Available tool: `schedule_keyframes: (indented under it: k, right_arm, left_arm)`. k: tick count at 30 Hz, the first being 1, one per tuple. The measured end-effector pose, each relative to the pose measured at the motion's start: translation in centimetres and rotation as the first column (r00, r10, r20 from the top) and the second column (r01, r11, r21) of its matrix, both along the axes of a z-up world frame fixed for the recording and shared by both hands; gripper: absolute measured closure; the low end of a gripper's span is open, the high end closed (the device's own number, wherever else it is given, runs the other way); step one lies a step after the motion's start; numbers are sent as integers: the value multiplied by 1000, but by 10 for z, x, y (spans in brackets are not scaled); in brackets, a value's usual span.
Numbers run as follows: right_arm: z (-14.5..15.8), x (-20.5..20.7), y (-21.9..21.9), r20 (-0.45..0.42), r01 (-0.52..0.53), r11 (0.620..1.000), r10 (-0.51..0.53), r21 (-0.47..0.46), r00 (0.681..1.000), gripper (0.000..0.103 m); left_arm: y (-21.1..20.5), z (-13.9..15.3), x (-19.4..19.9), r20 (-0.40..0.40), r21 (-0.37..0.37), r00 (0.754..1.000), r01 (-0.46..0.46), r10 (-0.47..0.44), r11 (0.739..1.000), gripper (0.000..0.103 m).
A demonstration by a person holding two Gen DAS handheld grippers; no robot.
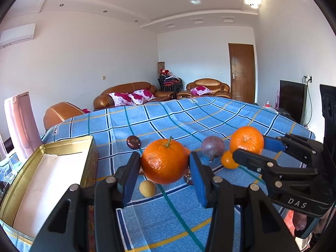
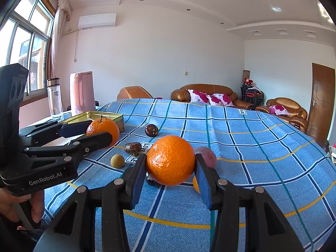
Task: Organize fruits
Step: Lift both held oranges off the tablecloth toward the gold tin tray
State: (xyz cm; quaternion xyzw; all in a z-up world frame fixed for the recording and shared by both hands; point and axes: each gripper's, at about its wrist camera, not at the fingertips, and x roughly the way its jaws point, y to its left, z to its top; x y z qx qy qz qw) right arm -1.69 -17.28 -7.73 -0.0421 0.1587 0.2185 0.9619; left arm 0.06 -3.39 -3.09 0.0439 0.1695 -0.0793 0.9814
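My left gripper (image 1: 164, 163) is shut on a large orange with a stem (image 1: 164, 157), held over the blue checked cloth (image 1: 168, 220). The right gripper (image 1: 250, 149) is shut on a second large orange (image 1: 246, 139) to its right. From the right wrist view, the right gripper (image 2: 170, 163) clamps its orange (image 2: 170, 157), and the left gripper (image 2: 100, 130) holds the stemmed orange (image 2: 105, 126) beside the open gold tin (image 2: 109, 115). The tin (image 1: 67, 141) shows nothing inside. On the cloth lie a small orange (image 1: 229, 160), a purple fruit (image 1: 212, 147), a dark round fruit (image 1: 133, 141) and a small yellow fruit (image 1: 147, 188).
A wrinkled brown fruit (image 2: 132, 147) lies near the yellow one (image 2: 117, 160). A water bottle (image 2: 55, 96) and a pink appliance (image 2: 82, 92) stand behind the tin. A hand (image 2: 12, 205) grips the left gripper's handle. Leather sofas (image 2: 210, 96) stand beyond the table.
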Motion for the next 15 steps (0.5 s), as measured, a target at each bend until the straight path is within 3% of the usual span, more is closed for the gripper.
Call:
schedule_keyframes:
  k: [15]
  right_arm:
    - [11, -7, 1, 60, -9, 1000, 8, 11, 998, 56]
  left_arm:
    - [7, 8, -6, 68, -14, 997, -23, 24, 1000, 54]
